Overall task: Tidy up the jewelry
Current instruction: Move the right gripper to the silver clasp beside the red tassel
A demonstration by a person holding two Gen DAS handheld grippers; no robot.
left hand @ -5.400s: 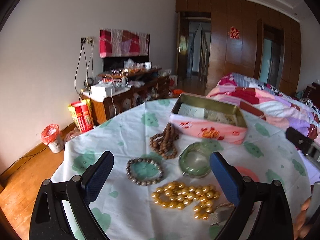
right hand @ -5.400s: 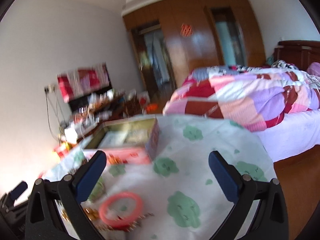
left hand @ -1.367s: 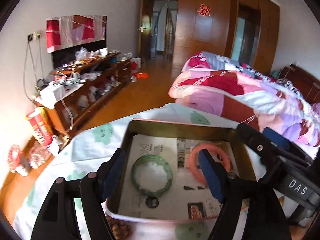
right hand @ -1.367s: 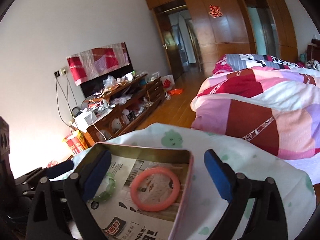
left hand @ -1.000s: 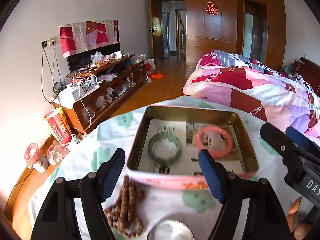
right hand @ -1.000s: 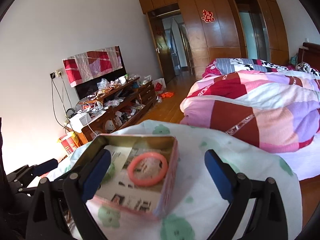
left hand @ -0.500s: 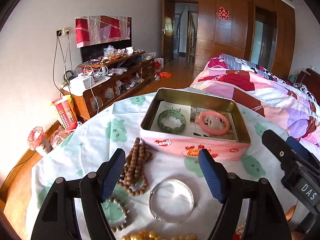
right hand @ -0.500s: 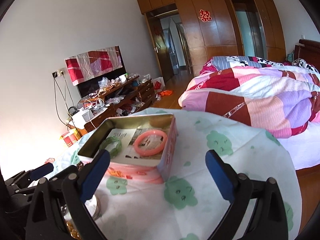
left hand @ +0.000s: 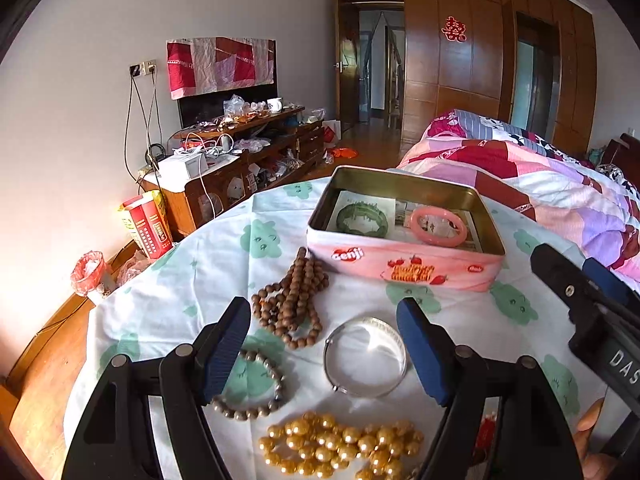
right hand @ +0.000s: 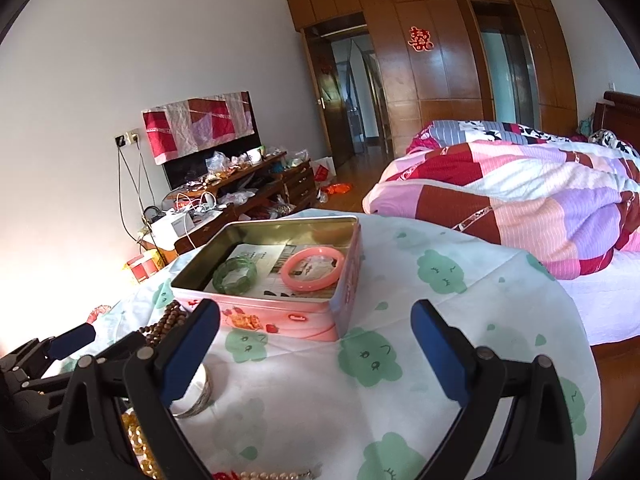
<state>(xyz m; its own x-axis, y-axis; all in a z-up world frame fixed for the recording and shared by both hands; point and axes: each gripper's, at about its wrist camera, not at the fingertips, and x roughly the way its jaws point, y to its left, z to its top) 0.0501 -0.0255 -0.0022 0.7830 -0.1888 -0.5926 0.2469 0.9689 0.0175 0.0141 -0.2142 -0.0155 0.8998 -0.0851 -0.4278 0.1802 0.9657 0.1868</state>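
A pink tin (left hand: 404,270) (right hand: 280,320) stands open on the cloth-covered round table (left hand: 208,276). Inside it lie a green bangle (left hand: 360,219) (right hand: 235,275) and a pink bangle (left hand: 439,226) (right hand: 313,268). My left gripper (left hand: 324,328) hangs open and empty over the near jewelry: a silver bangle (left hand: 366,362), a brown wooden bead string (left hand: 294,300), a grey bead bracelet (left hand: 250,386) and a heap of gold beads (left hand: 340,448). My right gripper (right hand: 316,328) is open and empty too, in front of the tin's right corner. The silver bangle (right hand: 196,394) sits behind its left finger.
A bed with a patchwork quilt (left hand: 540,176) lies right of the table. A cluttered wooden TV cabinet (left hand: 240,164) stands along the left wall, with red boxes (left hand: 146,224) and a small bin (left hand: 88,276) on the floor. The table edge drops off at left and right.
Both grippers have drawn back from the tin toward the near side of the table. The bangles stayed in the tin, and the loose beads and silver bangle came into the left wrist view.
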